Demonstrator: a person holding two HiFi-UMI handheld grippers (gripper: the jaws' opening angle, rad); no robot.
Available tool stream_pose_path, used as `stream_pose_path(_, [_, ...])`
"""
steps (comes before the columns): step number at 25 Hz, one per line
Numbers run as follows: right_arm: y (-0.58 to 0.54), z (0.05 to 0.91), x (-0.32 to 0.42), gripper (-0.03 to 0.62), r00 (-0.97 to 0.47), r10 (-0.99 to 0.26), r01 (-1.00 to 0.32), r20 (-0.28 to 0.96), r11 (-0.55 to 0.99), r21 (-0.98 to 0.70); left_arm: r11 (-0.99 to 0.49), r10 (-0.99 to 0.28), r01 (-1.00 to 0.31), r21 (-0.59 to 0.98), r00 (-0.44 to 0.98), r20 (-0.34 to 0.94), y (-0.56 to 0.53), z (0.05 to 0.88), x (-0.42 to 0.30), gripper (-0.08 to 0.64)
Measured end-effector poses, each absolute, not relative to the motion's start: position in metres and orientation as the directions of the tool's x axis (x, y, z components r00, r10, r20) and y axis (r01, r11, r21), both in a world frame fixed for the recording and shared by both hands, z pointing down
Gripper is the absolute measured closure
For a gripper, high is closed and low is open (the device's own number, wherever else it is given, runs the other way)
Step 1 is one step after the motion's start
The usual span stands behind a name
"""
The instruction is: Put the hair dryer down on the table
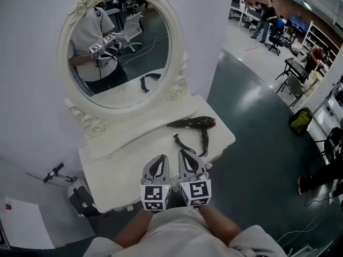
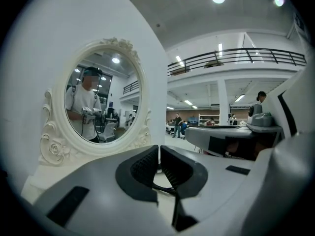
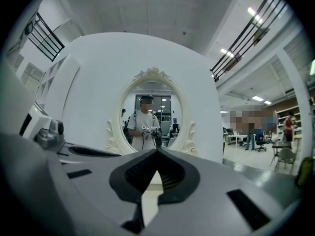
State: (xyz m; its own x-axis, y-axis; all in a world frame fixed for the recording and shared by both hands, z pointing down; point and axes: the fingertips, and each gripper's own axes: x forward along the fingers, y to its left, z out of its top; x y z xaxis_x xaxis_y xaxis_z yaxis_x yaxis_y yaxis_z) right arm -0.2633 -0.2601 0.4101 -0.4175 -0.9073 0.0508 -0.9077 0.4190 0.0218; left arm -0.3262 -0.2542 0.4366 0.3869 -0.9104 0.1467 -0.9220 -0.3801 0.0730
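**On the white dressing table (image 1: 123, 159): hair dryer (image 1: 194, 123) lies flat, both claws shut and empty**

The hair dryer rests on the tabletop near its far right corner, at about one o'clock from the two grippers and apart from both. Its dark body lies crosswise with the handle pointing back toward the near edge. Its black cord (image 1: 182, 142) curls on the tabletop just ahead of the right gripper's tips, between them and the dryer's body.

At eleven o'clock in the head view an oval mirror (image 1: 120, 52) in a carved white frame stands at the back of the table against the wall. Its glass reflects the person with both grippers. On the floor at eight o'clock, beside the table, are a small black-handled stand (image 1: 53, 173) and a grey box (image 1: 80, 197). A green-and-yellow bag (image 1: 300, 120) sits on the floor at three o'clock. At one to two o'clock, well away, people (image 1: 265, 17) and office chairs (image 1: 276, 40) fill the open hall.

The left gripper (image 1: 159, 160) and the right gripper (image 1: 185, 155) are side by side at six o'clock over the table's near edge. The forearms enter from the bottom and the marker cubes face up at the camera. Both point toward twelve o'clock, roughly level, at the mirror, which each gripper view shows straight ahead. In the left gripper view the left gripper (image 2: 159, 154) has its ribbed pads together with only a hairline slit, and nothing is between them. In the right gripper view the right gripper (image 3: 157, 154) has its tips meeting, and it too holds nothing.
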Motion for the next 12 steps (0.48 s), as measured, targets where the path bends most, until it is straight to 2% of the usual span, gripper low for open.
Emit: stream_pose_path(12, [-0.258,0.406,-0.243,0.577,-0.357,-0.933,-0.933,0.038,0.358,0.030,-0.429,-0.889,-0.897,0.102,0.440,0.126,-0.255,0.431,-0.310,0.540])
